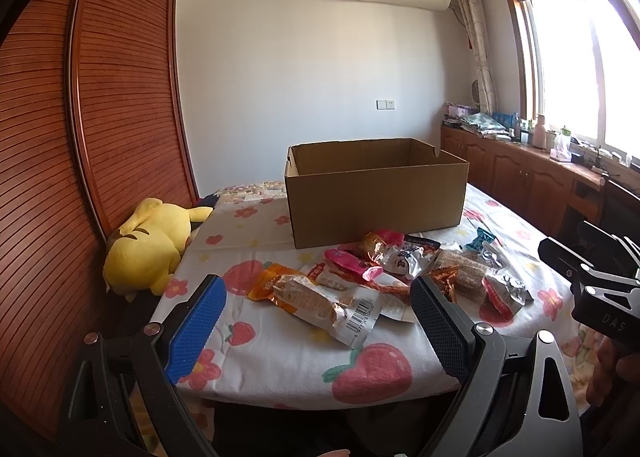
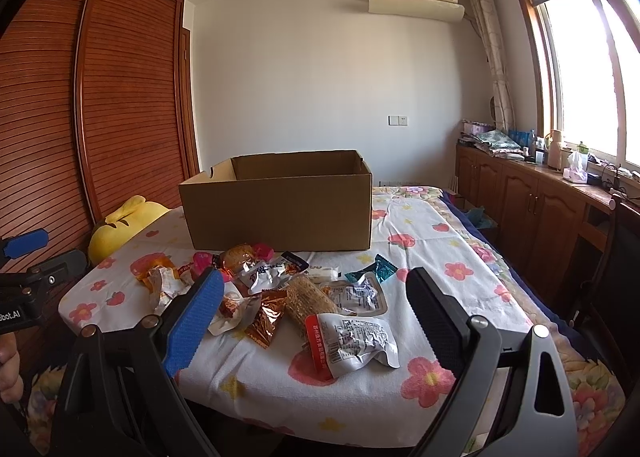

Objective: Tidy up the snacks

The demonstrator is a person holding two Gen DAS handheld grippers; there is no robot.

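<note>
Several snack packets lie in a loose pile on the flowered cloth, in front of an open cardboard box (image 1: 376, 193) that also shows in the right wrist view (image 2: 280, 209). My left gripper (image 1: 318, 295) is open and empty, just short of an orange-and-silver packet (image 1: 316, 303). My right gripper (image 2: 314, 291) is open and empty, above a silver packet with a red edge (image 2: 350, 341). A teal wrapper (image 2: 376, 271) and a copper foil packet (image 2: 266, 315) lie in the pile. The box's inside floor is hidden.
A yellow plush toy (image 1: 148, 245) lies at the table's left edge beside a slatted wooden wardrobe (image 1: 120, 97). Wooden cabinets (image 2: 532, 201) with clutter run under the window on the right. The other gripper's body shows at the right edge (image 1: 600, 285).
</note>
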